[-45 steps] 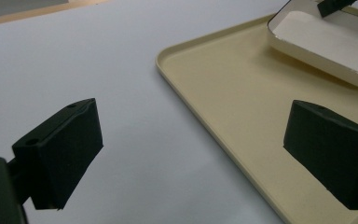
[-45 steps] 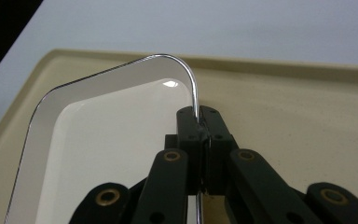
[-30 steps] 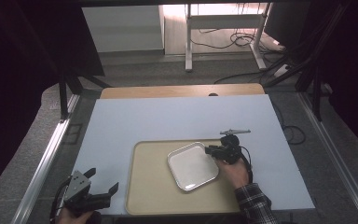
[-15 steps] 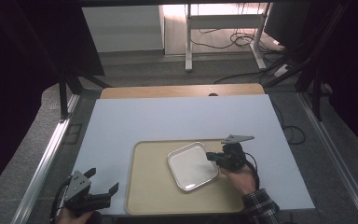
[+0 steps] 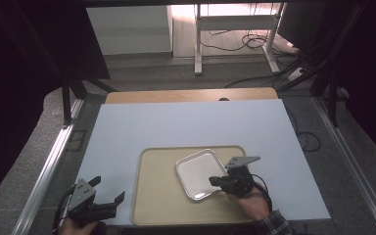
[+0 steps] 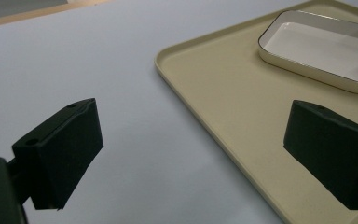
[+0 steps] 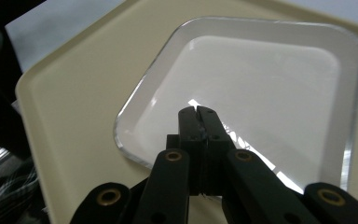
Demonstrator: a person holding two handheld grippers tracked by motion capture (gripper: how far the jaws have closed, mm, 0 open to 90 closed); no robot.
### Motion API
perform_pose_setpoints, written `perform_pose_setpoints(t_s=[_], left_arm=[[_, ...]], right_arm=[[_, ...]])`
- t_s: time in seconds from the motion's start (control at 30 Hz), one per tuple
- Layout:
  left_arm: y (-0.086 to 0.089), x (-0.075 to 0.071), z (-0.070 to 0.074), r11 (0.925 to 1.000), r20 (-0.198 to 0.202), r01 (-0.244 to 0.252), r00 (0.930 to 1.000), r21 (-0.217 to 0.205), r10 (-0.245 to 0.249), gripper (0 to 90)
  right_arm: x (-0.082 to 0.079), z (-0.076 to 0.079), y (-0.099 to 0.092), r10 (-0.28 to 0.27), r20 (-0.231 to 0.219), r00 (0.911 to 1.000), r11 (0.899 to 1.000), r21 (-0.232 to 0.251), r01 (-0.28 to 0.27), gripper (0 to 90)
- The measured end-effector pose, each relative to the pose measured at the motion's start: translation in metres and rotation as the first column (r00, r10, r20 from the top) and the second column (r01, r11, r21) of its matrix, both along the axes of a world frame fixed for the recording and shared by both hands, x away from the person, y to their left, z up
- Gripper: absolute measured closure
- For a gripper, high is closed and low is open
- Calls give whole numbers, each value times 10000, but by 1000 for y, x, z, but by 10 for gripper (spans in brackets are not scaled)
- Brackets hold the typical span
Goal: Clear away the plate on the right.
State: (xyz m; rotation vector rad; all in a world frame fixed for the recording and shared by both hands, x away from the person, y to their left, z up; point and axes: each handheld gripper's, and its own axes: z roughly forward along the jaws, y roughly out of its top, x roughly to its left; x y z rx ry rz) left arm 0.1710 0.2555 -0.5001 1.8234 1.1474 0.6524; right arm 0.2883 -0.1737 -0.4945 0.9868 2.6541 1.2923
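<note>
- The white square dish lies on the beige tray, in the tray's right half, turned so that one corner points toward the person.
- The tray itself lies on the pale surface, near the person's edge of it.
- The right tongs are pressed together; the jaws have just been closing. In the right gripper view the black tips meet over the dish's near rim.
- Whether the rim is truly pinched between them I cannot tell: the tips look closed flat against each other, with the white dish floor showing past them.
- The left tongs are spread wide and carry nothing. They hang low at the surface's near left corner, just beside the tray's left edge and well apart from the dish.
- Judged from this, the work on the dish is at its start or in mid-grip: the dish looks to rest flat on the tray, not lifted.
- If the dish is to be moved or taken off the tray, that is still left to do, and a firm hold on the rim would need confirming first.
</note>
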Motion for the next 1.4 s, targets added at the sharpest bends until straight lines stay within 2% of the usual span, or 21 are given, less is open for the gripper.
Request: perform_pose_setpoints(t_s=[0.03,0.17,0.33,0.53,0.7,0.87,1.0,1.4], left_arm=[[0,0,0,10000,-3,2,10000,10,-2,41],[0,0,0,10000,6,12,10000,21,-12,41],[0,0,0,10000,-3,13,10000,14,-13,41],[-1,0,0,10000,2,28,10000,32,-28,41],[-1,0,0,10000,0,27,10000,46,-27,41],[-1,0,0,10000,1,30,10000,63,-30,41],[-1,0,0,10000,3,33,10000,66,-33,41],[-1,0,0,10000,2,31,10000,90,-31,42]], right_arm=[[-7,-2,3,274,-18,9996,9996,-25,-274,900],[-15,-6,8,640,-152,9978,9978,-155,-642,900],[-24,-14,15,1169,-357,9925,9906,-679,-1191,900],[-23,-21,18,1315,-682,9890,9877,-762,-1366,898],[-23,-24,27,1434,-656,9875,9859,-776,-1483,896],[-18,-27,42,1630,-503,9853,9826,-813,-1667,886],[-12,-28,51,1614,-521,9855,9839,-688,-1648,885],[-2,-31,62,1530,-133,9881,9864,-593,-1535,882]])
